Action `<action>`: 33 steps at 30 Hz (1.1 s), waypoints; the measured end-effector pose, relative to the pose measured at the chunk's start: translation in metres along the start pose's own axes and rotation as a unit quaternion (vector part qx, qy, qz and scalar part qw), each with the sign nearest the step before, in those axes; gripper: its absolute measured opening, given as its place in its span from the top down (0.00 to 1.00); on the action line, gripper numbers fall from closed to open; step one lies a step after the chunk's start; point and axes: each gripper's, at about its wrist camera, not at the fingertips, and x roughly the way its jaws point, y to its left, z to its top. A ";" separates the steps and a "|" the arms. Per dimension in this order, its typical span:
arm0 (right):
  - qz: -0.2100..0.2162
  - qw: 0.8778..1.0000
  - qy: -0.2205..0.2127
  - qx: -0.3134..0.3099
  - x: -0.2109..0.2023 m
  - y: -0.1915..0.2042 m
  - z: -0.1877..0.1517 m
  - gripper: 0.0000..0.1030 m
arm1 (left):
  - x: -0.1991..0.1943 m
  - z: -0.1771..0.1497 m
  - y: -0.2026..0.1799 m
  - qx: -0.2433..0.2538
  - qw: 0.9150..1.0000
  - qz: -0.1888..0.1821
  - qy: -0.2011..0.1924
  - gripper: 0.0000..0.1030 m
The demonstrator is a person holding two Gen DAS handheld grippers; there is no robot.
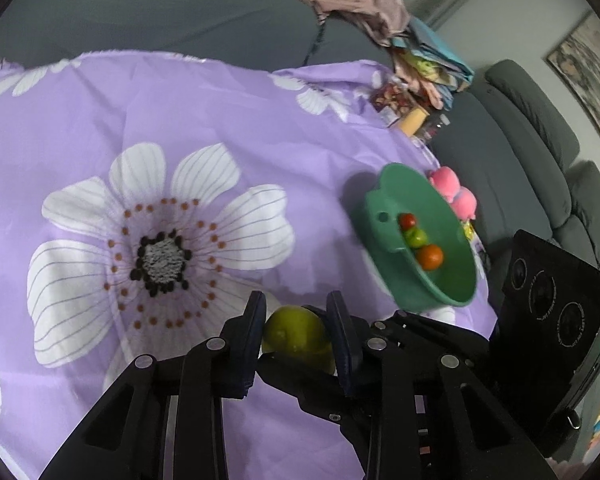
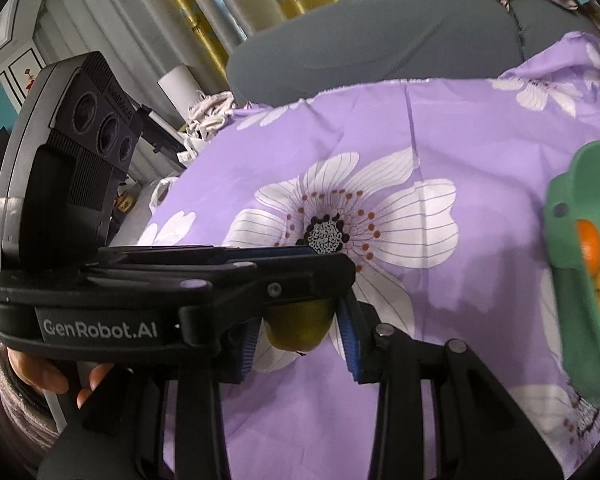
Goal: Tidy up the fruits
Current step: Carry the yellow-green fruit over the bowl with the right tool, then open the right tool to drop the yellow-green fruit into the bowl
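I hold one yellow-green fruit between both claws. My left claw is clamped on it, and my right claw is also clamped on it, above the purple flower cloth. The green bowl with small fruits stands near on the right.

Both wrist views close, angled down, sharing purple flowered cloth

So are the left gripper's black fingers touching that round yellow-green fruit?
Touching. The left wrist view shows the left gripper with both fingers pressed against the sides of the yellow-green fruit, no gap.
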 end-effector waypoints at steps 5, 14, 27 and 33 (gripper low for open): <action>-0.005 1.000 -0.026 -0.002 -0.030 -0.002 -0.002 0.65 | -0.004 0.003 -0.027 0.025 1.000 -0.002 -0.008 0.70; -0.015 0.998 -0.065 0.007 -0.073 -0.020 -0.007 0.65 | 0.004 0.012 -0.073 0.064 0.998 -0.001 -0.011 0.70; -0.054 0.993 -0.096 0.038 -0.116 -0.075 -0.007 0.65 | 0.049 0.032 -0.133 0.110 0.994 -0.023 0.018 0.70; -0.078 0.992 -0.082 0.057 -0.119 -0.106 -0.008 0.63 | 0.079 0.041 -0.148 0.112 0.993 -0.020 0.043 0.70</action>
